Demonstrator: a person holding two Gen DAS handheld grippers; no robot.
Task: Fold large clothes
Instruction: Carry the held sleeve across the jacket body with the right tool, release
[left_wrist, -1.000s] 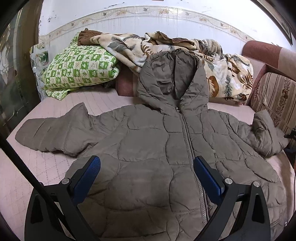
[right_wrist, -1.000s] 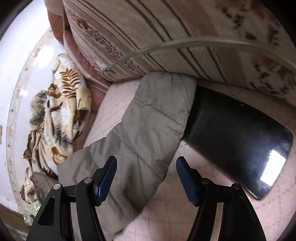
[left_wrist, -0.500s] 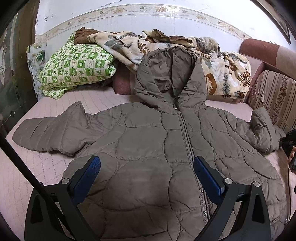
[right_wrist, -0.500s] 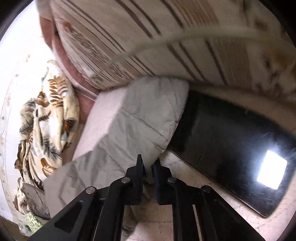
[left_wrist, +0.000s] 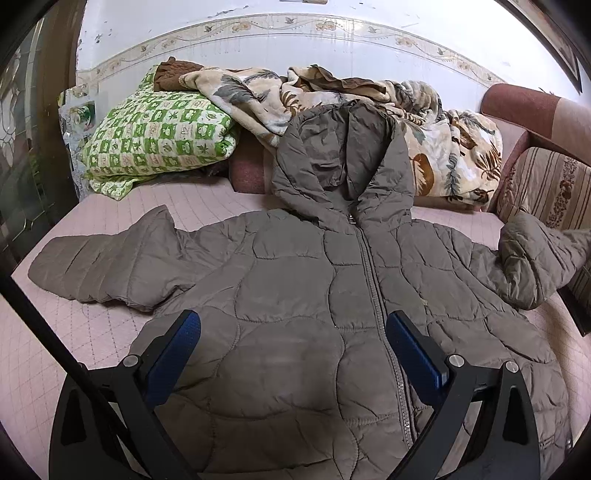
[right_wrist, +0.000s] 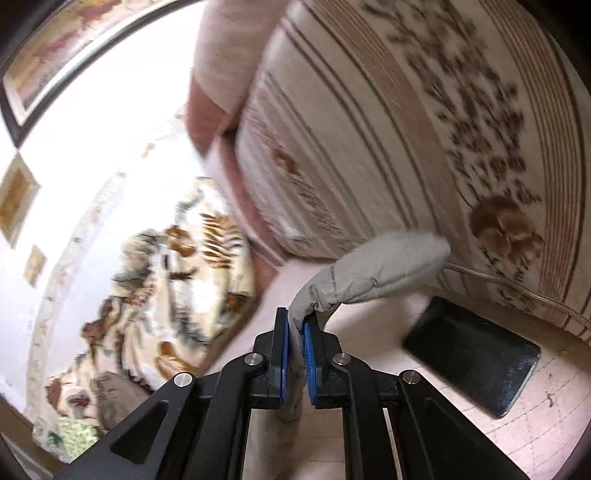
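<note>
A grey-brown quilted hooded jacket (left_wrist: 306, 295) lies front up and zipped on a pink bed cover, its hood resting against the bedding behind. Its left sleeve (left_wrist: 107, 266) lies flat, spread outward. My left gripper (left_wrist: 293, 332) hovers open over the jacket's lower front, nothing between its blue pads. The right sleeve (left_wrist: 543, 258) is raised off the bed at the right. In the right wrist view my right gripper (right_wrist: 295, 325) is shut on that sleeve's cuff (right_wrist: 373, 269), which bulges out past the pads toward the striped cushion.
A green checked pillow (left_wrist: 159, 140) and a leaf-patterned blanket (left_wrist: 424, 125) are piled along the wall. A striped cushion (right_wrist: 406, 129) flanks the bed's right side, with a black tablet-like slab (right_wrist: 476, 362) and a cable (right_wrist: 517, 288) beside it.
My right gripper closed on the sleeve cuff and lifted it off the bed, tilting upward. The left gripper stayed open over the jacket.
</note>
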